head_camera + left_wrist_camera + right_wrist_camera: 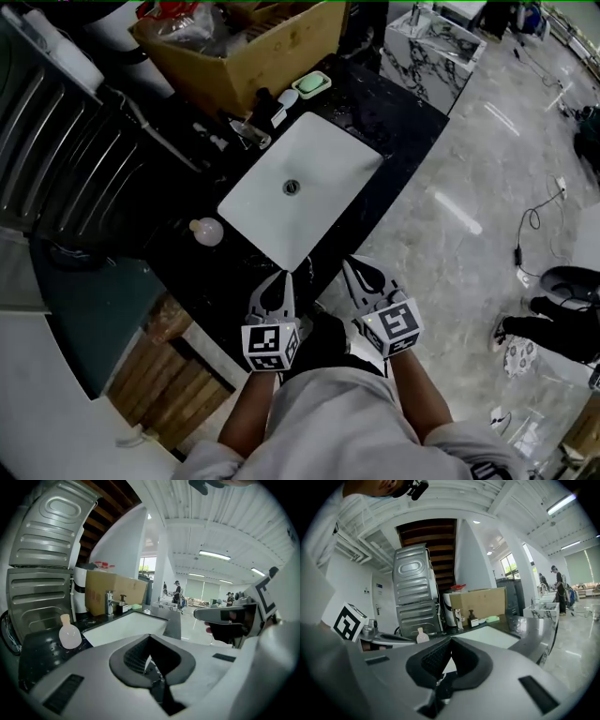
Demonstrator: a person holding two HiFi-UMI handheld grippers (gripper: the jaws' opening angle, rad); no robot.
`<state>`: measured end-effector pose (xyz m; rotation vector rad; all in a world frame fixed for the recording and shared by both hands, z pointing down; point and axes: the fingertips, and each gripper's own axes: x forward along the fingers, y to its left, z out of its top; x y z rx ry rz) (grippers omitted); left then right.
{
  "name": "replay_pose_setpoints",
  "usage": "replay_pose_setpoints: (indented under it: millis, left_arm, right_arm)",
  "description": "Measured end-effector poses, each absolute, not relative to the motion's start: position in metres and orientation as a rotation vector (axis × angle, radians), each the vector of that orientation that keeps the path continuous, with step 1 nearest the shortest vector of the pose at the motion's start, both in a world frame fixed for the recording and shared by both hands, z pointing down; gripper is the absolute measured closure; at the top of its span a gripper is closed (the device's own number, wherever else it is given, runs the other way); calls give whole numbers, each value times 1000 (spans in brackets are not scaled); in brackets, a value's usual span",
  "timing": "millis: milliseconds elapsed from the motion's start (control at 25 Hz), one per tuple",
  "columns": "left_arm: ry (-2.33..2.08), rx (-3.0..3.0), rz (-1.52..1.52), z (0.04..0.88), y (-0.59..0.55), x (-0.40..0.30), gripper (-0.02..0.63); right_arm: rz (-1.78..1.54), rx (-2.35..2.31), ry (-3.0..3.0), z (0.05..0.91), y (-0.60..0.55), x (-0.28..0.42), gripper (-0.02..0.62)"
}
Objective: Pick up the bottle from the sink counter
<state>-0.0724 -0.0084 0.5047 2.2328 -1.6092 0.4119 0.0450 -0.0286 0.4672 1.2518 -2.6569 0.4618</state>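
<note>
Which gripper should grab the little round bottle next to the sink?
Probably the left. The bottle stands on the counter left of the sink, nearer the left gripper than the right gripper. Both are shut, so it must open first.

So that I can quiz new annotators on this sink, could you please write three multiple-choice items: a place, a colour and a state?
1. Where is the bottle? A on the counter beside the basin; B inside the basin; C in the cardboard box.
2. What colour is the soap dish? A red; B green; C black.
3. How is the left tool? A shut, empty; B shut on the bottle; C wide open.
Answers: A, it stands on the black counter beside the white basin; B, it is pale green; A, its jaws meet on nothing.
</note>
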Motion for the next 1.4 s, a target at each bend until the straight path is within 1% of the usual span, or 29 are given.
replay_pose_setpoints:
  millis: [200, 440, 760, 920, 1120, 1400]
  left_arm:
    - [-1660, 2154, 382, 516, -40, -106, 595]
    - [-1713, 2060, 327, 527, -69, -131, 595]
    - [-1875, 1908, 327, 534, -80, -136, 595]
    - [-2100, 1778, 253, 512, -80, -131, 595]
    - [-2295, 1616, 192, 491, -73, -136, 595]
    - [-2377, 1499, 259, 493, -62, -153, 595]
  right_arm:
    - [464, 1067, -2664, 479, -54, -1, 586]
    - [370, 861, -2666, 476, -77, -29, 586]
    - [367, 643, -2703, 480, -90, -30, 586]
    - [314, 466, -2688, 472, -93, -22, 586]
    - [277, 345, -2757, 446, -105, -30, 586]
    - [310, 302, -2765, 454, -108, -28, 586]
